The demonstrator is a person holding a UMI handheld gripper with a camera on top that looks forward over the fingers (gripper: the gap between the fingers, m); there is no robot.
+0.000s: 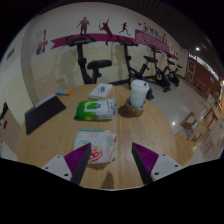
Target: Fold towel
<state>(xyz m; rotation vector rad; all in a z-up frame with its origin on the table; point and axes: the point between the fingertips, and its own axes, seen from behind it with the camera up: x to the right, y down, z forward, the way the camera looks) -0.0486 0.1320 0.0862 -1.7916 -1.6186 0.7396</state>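
A folded white towel with a red printed patch lies on the wooden table, just ahead of my left finger and partly behind its tip. My gripper is open, with its purple pads spread wide and nothing between them but bare table. The left finger overlaps the towel's near left corner; the right finger stands well to the right of it.
Farther back on the table are a green-and-white packet, a white jug and a dark flat mat at the left. Exercise bikes stand beyond the table. A chair is at the right.
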